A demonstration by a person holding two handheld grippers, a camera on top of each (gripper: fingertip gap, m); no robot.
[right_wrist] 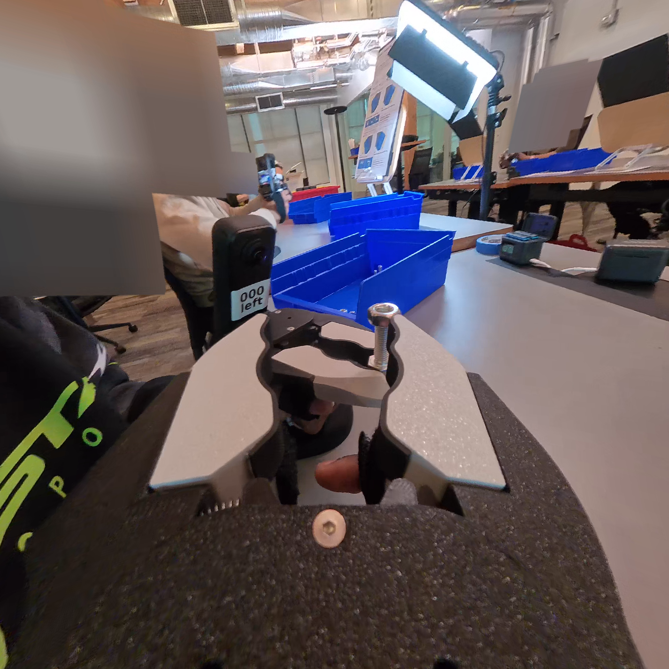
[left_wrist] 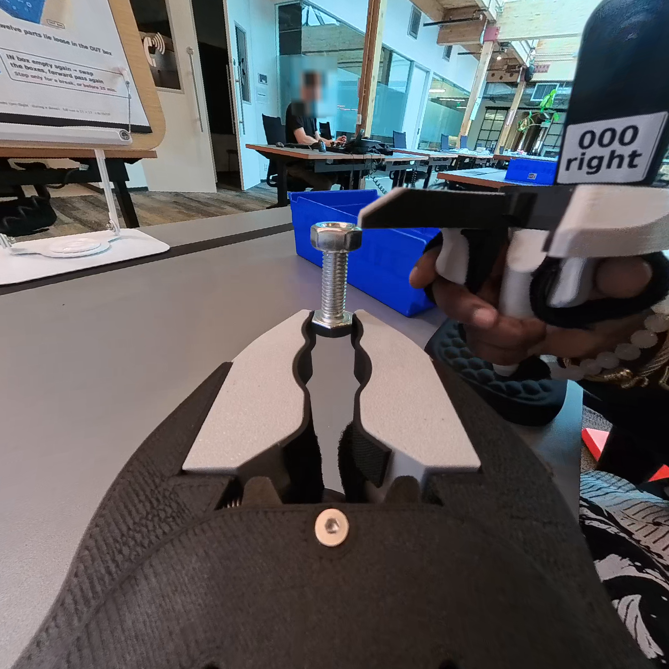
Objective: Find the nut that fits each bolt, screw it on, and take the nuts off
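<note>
Steel nut (left_wrist: 333, 320) sits pinched in my left fingers (left_wrist: 275, 365), bolt (left_wrist: 335, 275) standing upright above the desk (left_wrist: 144, 344). My right fingers (right_wrist: 423, 365) are spread wide around its head, not gripping. Rigid, slick metal; I'd take the head's flats. Threads inside the nut are hidden.

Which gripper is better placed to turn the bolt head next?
Right gripper: its open fingers flank the upright silver hex bolt's head, while the left gripper is clamped on the silver hex nut.
</note>
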